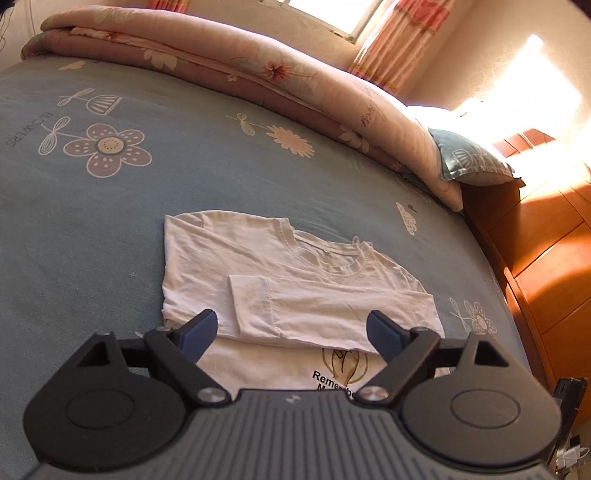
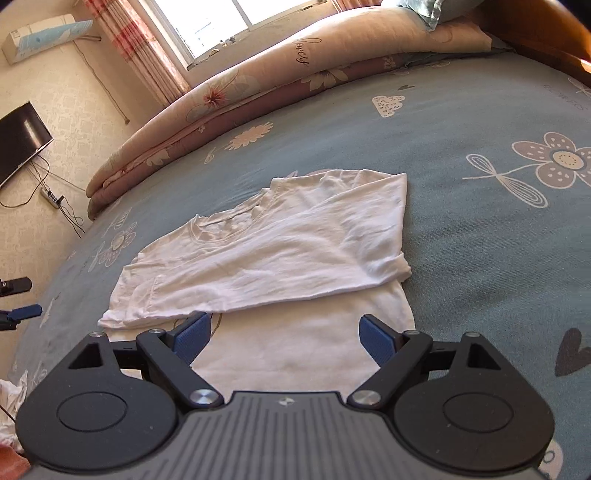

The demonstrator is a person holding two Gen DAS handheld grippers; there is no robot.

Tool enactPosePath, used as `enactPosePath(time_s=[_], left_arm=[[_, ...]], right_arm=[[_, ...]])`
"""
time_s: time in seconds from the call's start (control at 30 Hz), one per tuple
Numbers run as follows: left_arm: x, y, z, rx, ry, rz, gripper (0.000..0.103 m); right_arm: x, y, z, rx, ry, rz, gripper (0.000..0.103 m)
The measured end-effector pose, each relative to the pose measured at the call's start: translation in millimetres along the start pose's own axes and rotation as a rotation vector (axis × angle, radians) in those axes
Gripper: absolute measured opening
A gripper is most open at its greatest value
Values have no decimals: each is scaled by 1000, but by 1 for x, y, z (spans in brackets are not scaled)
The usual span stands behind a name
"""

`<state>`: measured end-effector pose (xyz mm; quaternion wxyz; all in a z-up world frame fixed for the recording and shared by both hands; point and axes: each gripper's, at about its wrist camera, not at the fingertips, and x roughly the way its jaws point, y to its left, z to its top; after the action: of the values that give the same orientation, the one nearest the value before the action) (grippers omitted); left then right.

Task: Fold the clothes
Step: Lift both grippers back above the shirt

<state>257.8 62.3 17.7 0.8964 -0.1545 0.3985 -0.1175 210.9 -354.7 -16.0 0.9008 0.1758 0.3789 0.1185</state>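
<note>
My left gripper hangs just above the near part of the white T-shirt, its blue pads spread wide with nothing between them. My right gripper is in the same condition: fingers well apart, empty, poised over the shirt's lower section.

The T-shirt lies flat on the blue flower-print bedsheet, partly folded. The collar faces away from me. One sleeve is folded across the chest, running side to side, with its cuff end toward the shirt's middle. Below the folded edge, a printed graphic with black lettering shows between my left fingers; only part of the wording is legible. In the right wrist view the upper portion forms a layer lying over the plain lower body of the shirt, its edge slanting across.

Surroundings: a folded pink floral quilt lies along the far side of the bed, with a pillow at its end beside a wooden headboard. Striped curtains flank a bright window. A dark screen is mounted on the wall, cables trailing beneath it.
</note>
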Motion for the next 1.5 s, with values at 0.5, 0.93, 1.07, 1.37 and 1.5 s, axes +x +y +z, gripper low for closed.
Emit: enactPosePath(time_s=[0.5,0.93,1.07,1.37,1.5], left_arm=[[62,-52,-134,329,-34,86,90],[8,-42,-177,257,-42,132,96],[-13,-45,-187,271,-73,126,96],[-8,-47,-209,320,-14,168,96],[-19,-40,-223,344,-39,155,99]], right_arm=[[29,62,-102,-235,-19,-188,103],[-29,48,-161,-264,-55,-285,103],[-48,50,-169,-203,-76,-289,103],[-33,76,-180,-253,-54,-238,103],[-48,68,-195,-289,-71,-234,103]])
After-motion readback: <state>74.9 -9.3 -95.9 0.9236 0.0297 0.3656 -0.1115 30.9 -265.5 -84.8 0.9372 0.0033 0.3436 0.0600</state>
